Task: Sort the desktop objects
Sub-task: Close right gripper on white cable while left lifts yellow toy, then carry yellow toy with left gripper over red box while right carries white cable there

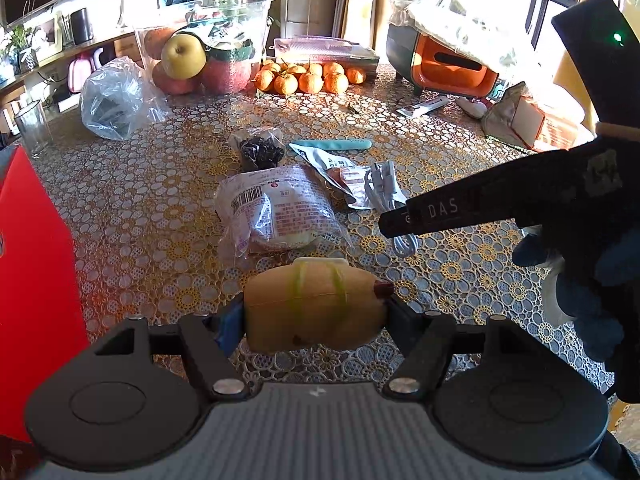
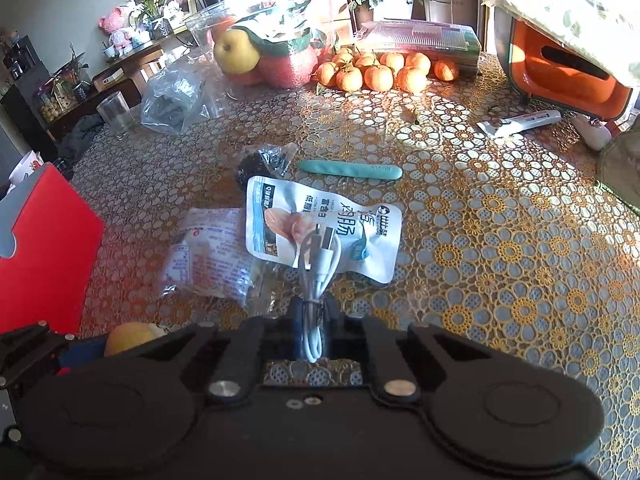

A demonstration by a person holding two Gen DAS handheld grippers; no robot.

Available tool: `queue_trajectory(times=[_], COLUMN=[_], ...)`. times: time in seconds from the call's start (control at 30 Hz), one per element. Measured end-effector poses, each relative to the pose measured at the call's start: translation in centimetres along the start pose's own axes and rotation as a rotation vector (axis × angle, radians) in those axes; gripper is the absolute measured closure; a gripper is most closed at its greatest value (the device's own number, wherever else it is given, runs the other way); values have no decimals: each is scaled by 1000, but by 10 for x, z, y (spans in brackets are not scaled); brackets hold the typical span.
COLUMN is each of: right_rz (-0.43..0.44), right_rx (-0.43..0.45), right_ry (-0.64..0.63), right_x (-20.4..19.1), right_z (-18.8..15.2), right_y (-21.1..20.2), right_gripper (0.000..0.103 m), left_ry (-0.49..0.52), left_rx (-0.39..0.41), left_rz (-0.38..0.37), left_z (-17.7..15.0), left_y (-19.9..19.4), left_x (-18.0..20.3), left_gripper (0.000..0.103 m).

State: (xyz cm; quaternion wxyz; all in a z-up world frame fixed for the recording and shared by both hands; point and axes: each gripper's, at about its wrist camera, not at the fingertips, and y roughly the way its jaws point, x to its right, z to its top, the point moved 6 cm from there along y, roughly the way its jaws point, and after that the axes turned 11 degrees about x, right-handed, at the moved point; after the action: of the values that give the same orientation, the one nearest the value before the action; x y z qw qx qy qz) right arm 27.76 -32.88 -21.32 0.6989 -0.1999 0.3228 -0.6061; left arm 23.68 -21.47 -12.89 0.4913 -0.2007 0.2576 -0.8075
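Observation:
My left gripper is shut on a tan earbud case with a yellow-green band, held just above the table. My right gripper is shut on a coiled white USB cable; it also shows in the left wrist view with the cable under its fingers. The cable lies over a white-blue snack pouch. A clear-wrapped bun packet, a small bag of black bits and a teal pen-like stick lie in the middle of the table.
A red box stands at the left. At the back are a clear tub of fruit, several tangerines, a plastic bag, a glass, an orange appliance and a tube.

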Motion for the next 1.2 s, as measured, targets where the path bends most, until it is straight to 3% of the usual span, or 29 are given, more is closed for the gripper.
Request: queue_trajectory(times=[0.3, 0.57, 0.8, 1.2], right_rz=[12, 52, 99, 185], right_rx=[34, 46, 39, 47], right_ry=[-17, -76, -140, -259], right_x=[-12, -47, -84, -162], right_z=[0, 3, 1, 10], right_y=[-44, -84, -113, -143], right_gripper=[94, 94, 94, 94], left_ry=[7, 8, 7, 6], left_rx=[30, 7, -37, -28], left_rz=[7, 27, 49, 115], left_z=[12, 19, 22, 30], left_y=[-34, -72, -109, -171], left_x=[4, -7, -32, -85], left_gripper=[32, 32, 32, 32])
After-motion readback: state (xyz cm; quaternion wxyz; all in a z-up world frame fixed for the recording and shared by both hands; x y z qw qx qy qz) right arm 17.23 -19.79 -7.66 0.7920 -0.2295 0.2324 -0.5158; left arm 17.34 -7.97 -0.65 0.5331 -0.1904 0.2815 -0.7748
